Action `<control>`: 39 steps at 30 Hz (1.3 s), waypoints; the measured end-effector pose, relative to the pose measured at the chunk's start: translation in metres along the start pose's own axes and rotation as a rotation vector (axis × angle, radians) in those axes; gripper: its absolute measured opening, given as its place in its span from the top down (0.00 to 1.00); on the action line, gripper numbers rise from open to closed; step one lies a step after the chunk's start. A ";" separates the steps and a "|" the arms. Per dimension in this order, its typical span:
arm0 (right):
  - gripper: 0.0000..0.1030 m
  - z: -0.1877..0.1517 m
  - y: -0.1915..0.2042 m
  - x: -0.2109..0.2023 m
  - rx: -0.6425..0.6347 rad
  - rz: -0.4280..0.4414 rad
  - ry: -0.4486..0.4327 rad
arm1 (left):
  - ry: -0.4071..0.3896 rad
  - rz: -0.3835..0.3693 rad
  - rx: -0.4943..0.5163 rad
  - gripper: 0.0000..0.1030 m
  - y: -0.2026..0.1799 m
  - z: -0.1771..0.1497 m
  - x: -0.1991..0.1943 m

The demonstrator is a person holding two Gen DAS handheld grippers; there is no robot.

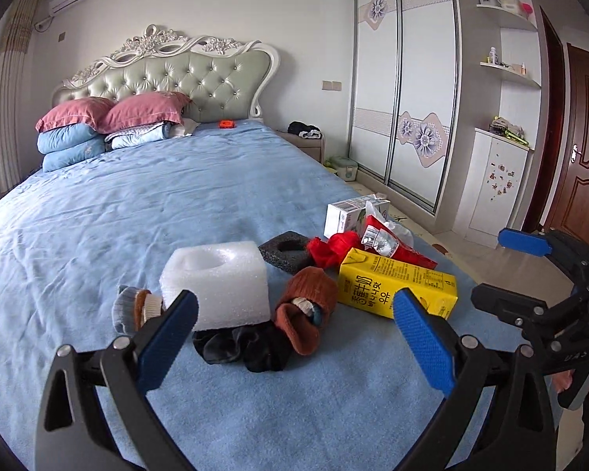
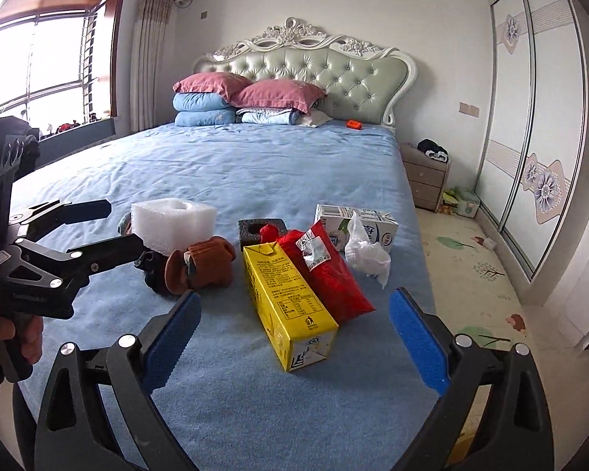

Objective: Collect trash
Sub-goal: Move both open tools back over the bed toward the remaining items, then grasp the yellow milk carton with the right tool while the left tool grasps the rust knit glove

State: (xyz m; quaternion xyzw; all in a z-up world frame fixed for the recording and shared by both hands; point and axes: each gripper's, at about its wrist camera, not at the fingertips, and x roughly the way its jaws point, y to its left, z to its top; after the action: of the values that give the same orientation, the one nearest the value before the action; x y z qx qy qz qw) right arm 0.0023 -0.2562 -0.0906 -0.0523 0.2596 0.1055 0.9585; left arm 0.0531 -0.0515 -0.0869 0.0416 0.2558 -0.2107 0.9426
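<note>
Trash lies on the blue bed (image 1: 157,204) near its foot. A white foam block (image 1: 216,282) (image 2: 172,223), a black foam piece (image 1: 284,249) (image 2: 257,229), a yellow carton (image 1: 396,282) (image 2: 286,306), a red wrapper (image 1: 388,245) (image 2: 326,274), a white carton (image 1: 353,212) (image 2: 365,223) and a crumpled white tissue (image 2: 367,257). Brown socks (image 1: 306,314) (image 2: 200,265) and dark cloth (image 1: 239,345) lie among them. My left gripper (image 1: 294,314) (image 2: 114,223) is open and empty before the foam block. My right gripper (image 2: 294,314) (image 1: 506,271) is open and empty before the yellow carton.
Pillows and folded quilts (image 1: 98,129) sit at the headboard (image 2: 314,78). A nightstand (image 2: 428,180) stands right of the bed, a sliding wardrobe (image 1: 404,78) beyond it. A play mat (image 2: 471,274) covers the floor on the right. A window (image 2: 43,62) is on the left.
</note>
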 end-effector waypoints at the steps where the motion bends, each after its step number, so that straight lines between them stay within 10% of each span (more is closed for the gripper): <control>1: 0.18 -0.001 0.001 0.005 -0.010 0.010 0.015 | 0.006 -0.006 -0.001 0.04 0.000 -0.001 0.004; 14: 0.25 -0.004 -0.006 0.051 -0.072 0.044 0.150 | 0.054 -0.113 -0.001 0.04 -0.006 -0.004 0.038; 19: 0.54 -0.010 -0.006 0.073 -0.078 0.083 0.255 | 0.080 -0.144 -0.015 0.04 -0.007 -0.002 0.047; 34: 0.62 -0.018 -0.019 0.048 0.013 0.175 0.235 | 0.228 -0.162 0.050 0.06 -0.018 0.002 0.097; 39: 0.62 -0.018 -0.018 0.042 0.005 0.161 0.214 | 0.268 -0.157 0.059 0.26 -0.019 0.001 0.106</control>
State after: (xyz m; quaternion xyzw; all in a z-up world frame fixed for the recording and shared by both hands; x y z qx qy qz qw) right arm 0.0327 -0.2690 -0.1271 -0.0398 0.3642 0.1753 0.9138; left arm 0.1281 -0.1092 -0.1385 0.0768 0.3757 -0.2835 0.8790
